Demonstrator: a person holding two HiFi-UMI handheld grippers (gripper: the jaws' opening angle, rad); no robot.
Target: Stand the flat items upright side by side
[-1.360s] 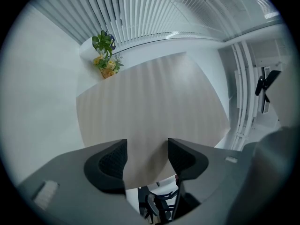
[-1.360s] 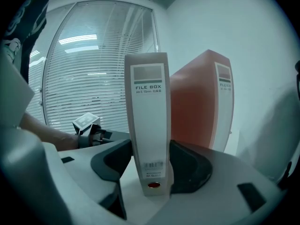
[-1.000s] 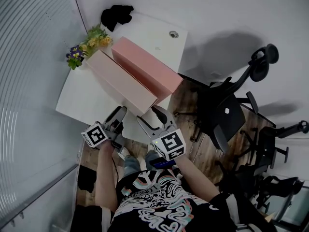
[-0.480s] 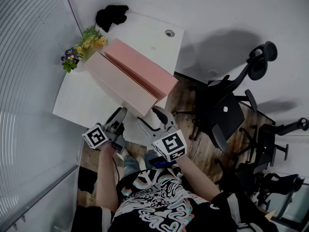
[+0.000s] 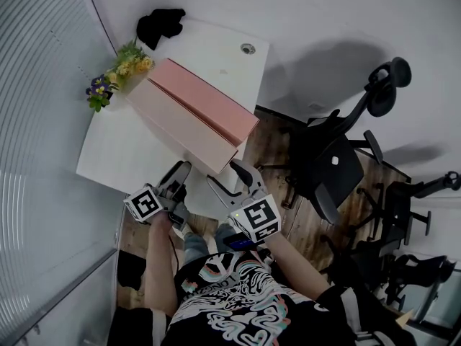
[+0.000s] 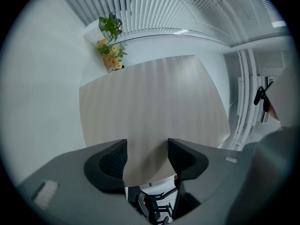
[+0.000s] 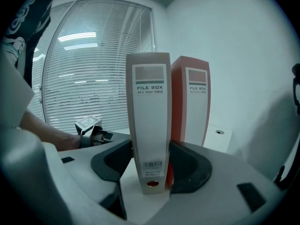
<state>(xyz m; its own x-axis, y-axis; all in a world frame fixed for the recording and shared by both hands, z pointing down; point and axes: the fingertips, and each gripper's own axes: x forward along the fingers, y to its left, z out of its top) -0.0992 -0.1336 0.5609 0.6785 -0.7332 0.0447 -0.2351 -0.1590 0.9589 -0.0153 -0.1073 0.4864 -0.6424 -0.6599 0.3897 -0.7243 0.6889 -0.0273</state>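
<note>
Two file boxes stand upright side by side on the white table: a pale one and a pink one to its right. My right gripper is open at the table's front edge, just short of the boxes' near ends. In the right gripper view the pale box's spine fills the gap between the jaws of that gripper, with the pink box behind it. My left gripper is open and empty, left of the pale box. Its own view shows this gripper facing that box's broad side.
A flower pot and a black object sit at the table's far end. A cable hole lies in the far right corner. Several office chairs stand on the wooden floor to the right. Window blinds run along the left.
Both grippers have shifted a little along the table's front edge, and the head view has drifted. The boxes stand as before and the jaws keep the same width.
</note>
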